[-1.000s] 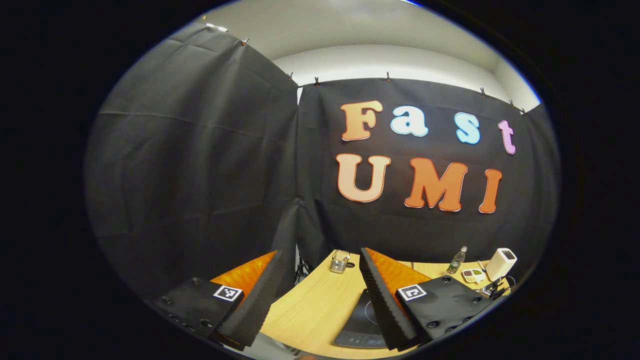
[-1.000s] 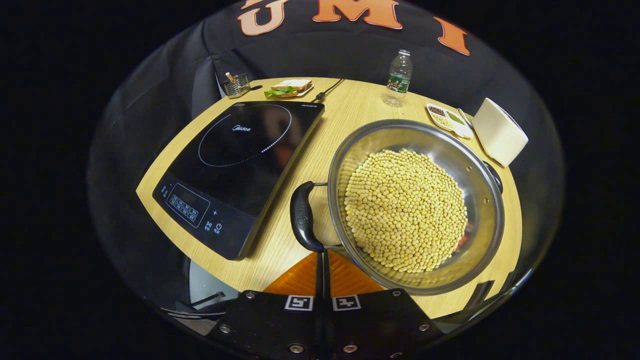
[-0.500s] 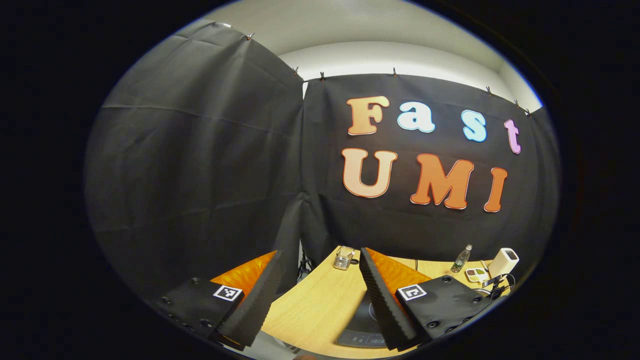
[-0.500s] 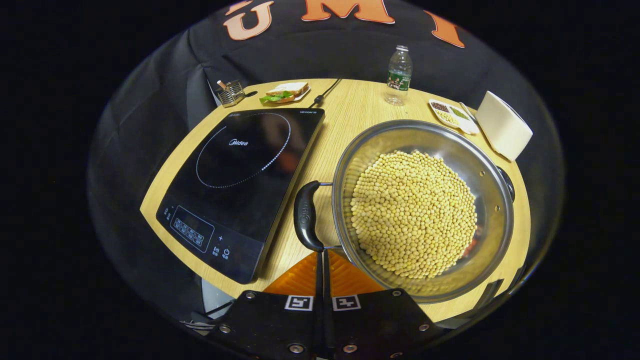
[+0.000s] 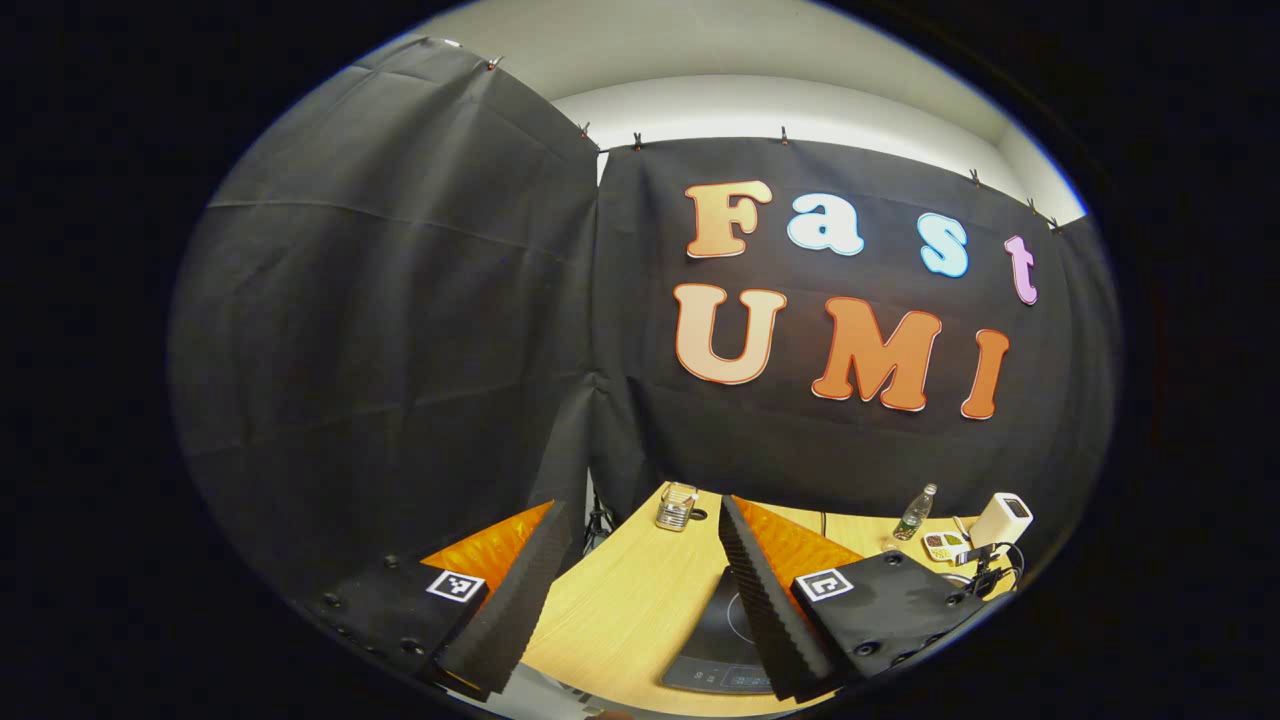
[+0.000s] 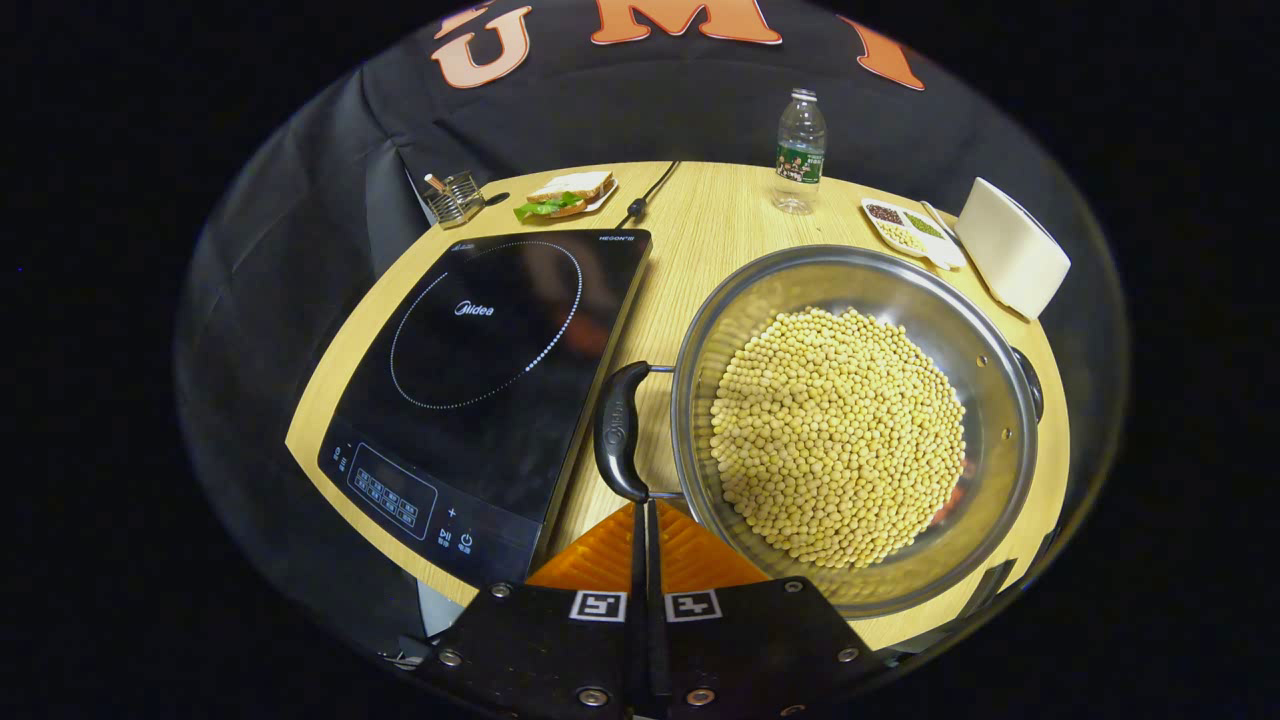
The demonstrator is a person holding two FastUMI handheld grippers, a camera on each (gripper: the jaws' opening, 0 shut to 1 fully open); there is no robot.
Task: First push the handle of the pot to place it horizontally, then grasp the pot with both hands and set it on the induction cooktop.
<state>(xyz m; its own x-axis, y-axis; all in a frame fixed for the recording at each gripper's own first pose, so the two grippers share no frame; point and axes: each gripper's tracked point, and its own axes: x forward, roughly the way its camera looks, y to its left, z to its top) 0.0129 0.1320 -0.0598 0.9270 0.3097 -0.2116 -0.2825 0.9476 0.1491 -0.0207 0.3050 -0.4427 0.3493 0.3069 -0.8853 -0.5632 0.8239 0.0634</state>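
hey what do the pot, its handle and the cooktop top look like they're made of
The pot looks like polished metal, probably stainless steel: silvery, with reflections on its wall. Its handle looks like black moulded plastic with a soft sheen. The induction cooktop seems to have a glossy black glass top, mirroring blurred shapes.

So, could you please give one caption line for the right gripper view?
Shut right gripper poised at the handle of a bean-filled pot beside the induction cooktop.
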